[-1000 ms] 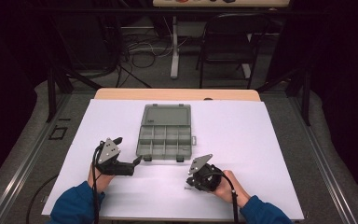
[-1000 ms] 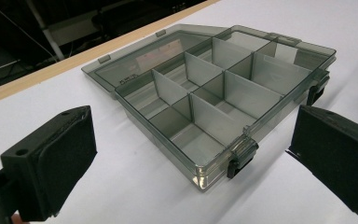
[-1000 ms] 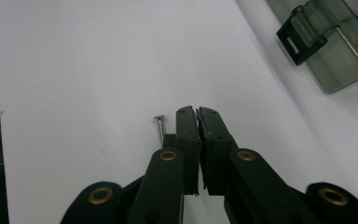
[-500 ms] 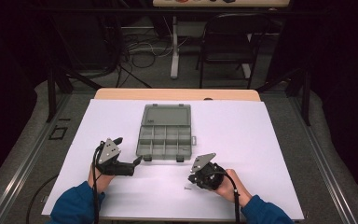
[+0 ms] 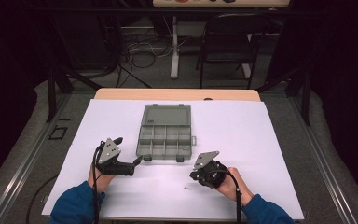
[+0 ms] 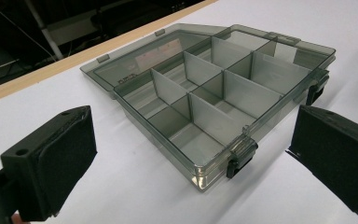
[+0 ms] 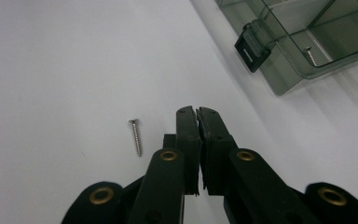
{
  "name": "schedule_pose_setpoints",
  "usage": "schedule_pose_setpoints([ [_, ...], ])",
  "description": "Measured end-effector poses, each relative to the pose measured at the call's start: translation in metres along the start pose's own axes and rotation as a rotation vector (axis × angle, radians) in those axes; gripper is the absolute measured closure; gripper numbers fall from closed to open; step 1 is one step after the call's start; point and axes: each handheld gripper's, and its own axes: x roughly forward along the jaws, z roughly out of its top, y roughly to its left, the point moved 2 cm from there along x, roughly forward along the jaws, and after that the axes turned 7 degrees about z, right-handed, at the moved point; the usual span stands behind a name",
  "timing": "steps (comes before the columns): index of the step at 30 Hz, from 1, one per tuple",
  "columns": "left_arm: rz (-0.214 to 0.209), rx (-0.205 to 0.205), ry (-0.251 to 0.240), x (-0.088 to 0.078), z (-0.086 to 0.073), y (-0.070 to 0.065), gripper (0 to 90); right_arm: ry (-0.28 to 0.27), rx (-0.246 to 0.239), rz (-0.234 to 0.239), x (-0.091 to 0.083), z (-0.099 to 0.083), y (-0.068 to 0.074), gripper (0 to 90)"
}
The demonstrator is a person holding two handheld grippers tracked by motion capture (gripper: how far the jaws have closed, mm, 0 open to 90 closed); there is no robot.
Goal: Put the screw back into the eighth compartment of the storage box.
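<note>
A small screw [image 7: 135,136] lies flat on the white table sheet [image 5: 261,135], at about six o'clock on the sheet in the high view [image 5: 187,188], near the front edge. In the right gripper view it sits just beside the right gripper [image 7: 198,111], at nine o'clock from the tips, apart from them with its head pointing to twelve. The right gripper [image 5: 195,175] has its jaws pressed together with nothing between them.

At one o'clock from the screw in the high view stands the grey organiser box [image 5: 165,140], its lid laid back flat toward twelve. In the right gripper view, a second screw [image 7: 311,55] lies in the box's near corner compartment, beside a black latch [image 7: 251,48].

The left gripper [image 5: 137,161] sits at nine o'clock from the screw, its tip just beside the box's front left corner. In the left gripper view, its jaws stand wide apart and hold nothing, with the box [image 6: 223,93] between and beyond them.
</note>
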Motion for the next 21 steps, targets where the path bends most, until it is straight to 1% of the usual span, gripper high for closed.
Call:
schedule_pose_setpoints([
  [1, -0.002, -0.003, 0.001, 0.0, 0.0, -0.001, 0.0, 0.006, 0.001, 0.003, -0.001, 0.0, 0.0, 87.9],
  [4, -0.002, 0.002, 0.002, 0.0, 0.0, -0.001, 0.0, 0.001, -0.006, -0.007, -0.003, 0.0, -0.001, 87.9],
  [9, -0.004, -0.002, 0.0, 0.0, 0.0, -0.001, 0.0, -0.012, 0.012, -0.025, -0.007, 0.001, -0.002, 87.9],
  [10, -0.001, 0.005, 0.003, 0.0, 0.0, 0.0, 0.0, -0.011, 0.003, -0.025, -0.007, 0.001, -0.003, 87.9],
  [11, -0.003, 0.001, 0.002, 0.0, 0.0, 0.0, 0.0, -0.017, 0.0, -0.026, -0.008, 0.002, -0.004, 87.9],
  [12, -0.004, 0.0, 0.002, 0.0, 0.0, 0.0, 0.0, -0.02, 0.01, -0.03, -0.009, 0.002, -0.003, 87.9],
  [13, -0.002, 0.004, 0.003, 0.0, 0.0, 0.0, 0.0, -0.021, 0.006, -0.033, -0.009, 0.002, -0.004, 87.9],
  [15, -0.005, 0.001, 0.002, 0.0, -0.001, -0.001, 0.0, -0.001, 0.006, -0.029, -0.011, 0.002, -0.004, 87.9],
  [17, -0.002, -0.002, 0.001, 0.001, -0.001, 0.0, 0.0, -0.023, 0.009, -0.041, -0.01, 0.002, -0.005, 87.9],
  [21, -0.001, -0.001, 0.002, 0.001, 0.0, -0.001, 0.0, -0.023, 0.006, -0.047, -0.013, 0.003, -0.005, 87.9],
])
